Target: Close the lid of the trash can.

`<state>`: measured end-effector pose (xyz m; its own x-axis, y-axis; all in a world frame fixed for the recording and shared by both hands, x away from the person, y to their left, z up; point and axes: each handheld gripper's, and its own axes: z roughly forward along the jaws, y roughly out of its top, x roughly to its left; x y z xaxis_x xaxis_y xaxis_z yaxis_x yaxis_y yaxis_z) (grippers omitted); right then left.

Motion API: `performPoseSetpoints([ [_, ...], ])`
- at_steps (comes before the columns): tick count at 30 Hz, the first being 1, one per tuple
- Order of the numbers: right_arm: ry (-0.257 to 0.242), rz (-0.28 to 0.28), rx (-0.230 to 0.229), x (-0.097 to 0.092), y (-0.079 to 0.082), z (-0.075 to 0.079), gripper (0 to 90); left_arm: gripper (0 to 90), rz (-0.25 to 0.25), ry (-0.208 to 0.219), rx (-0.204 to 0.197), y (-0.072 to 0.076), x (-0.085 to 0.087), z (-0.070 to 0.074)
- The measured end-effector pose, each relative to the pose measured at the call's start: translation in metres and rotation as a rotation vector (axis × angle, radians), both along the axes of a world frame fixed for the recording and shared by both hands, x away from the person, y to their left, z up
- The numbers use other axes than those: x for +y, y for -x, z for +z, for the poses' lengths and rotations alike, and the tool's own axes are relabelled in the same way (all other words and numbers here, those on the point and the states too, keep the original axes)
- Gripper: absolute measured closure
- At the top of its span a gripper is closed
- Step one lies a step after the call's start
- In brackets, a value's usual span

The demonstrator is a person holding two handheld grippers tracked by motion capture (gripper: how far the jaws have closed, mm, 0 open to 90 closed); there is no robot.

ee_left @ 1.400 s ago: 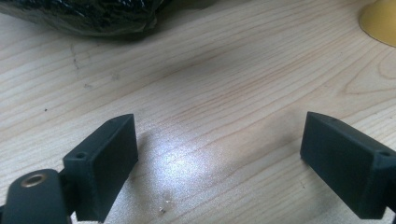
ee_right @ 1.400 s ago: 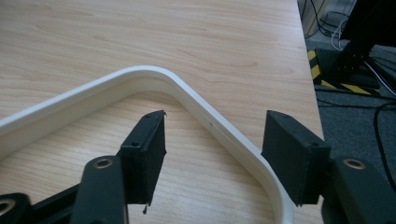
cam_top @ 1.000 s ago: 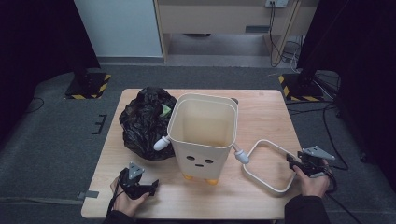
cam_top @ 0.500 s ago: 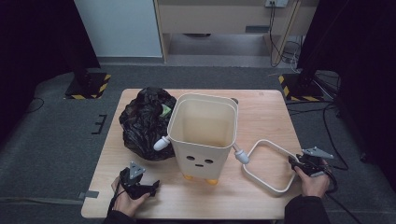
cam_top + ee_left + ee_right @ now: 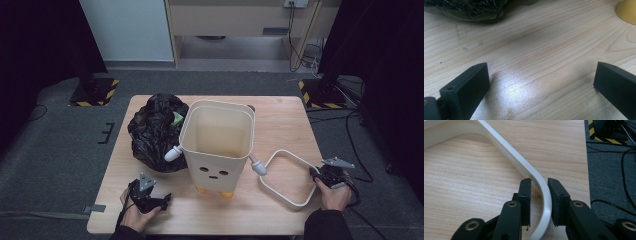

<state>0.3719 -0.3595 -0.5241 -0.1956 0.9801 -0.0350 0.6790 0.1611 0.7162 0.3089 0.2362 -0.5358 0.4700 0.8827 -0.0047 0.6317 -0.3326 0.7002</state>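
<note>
Two things crowd the wooden table behind the work: a black plastic bag at the left, touching a cream bin with a face on its front, whose white loop handle lies flat toward the right edge. Right gripper: jaws have just been closing, now straddling the loop's outer corner, right pad touching, left pad a sliver off. Left gripper: jaws spread wide over bare wood near the bag, holding nothing; bag, bin and loop lie where they did a second ago.
</note>
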Motion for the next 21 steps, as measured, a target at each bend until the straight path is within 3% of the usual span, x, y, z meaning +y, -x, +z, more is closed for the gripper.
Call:
performPoseSetpoints([
  [8,0.007,0.006,0.012,0.0013,-0.0008,0.0006,79.0,0.0,0.000,0.000,0.000,-0.0001,0.0000,0.0000],
  [13,-0.023,-0.013,0.019,0.0038,-0.0008,0.0013,78.9,0.0,-0.001,0.000,0.000,-0.0001,0.0000,0.0000],
  [21,-0.062,-0.018,-0.011,0.0060,0.0000,0.0047,77.7,0.0,-0.001,0.000,0.000,-0.0001,0.0000,0.0000],
])
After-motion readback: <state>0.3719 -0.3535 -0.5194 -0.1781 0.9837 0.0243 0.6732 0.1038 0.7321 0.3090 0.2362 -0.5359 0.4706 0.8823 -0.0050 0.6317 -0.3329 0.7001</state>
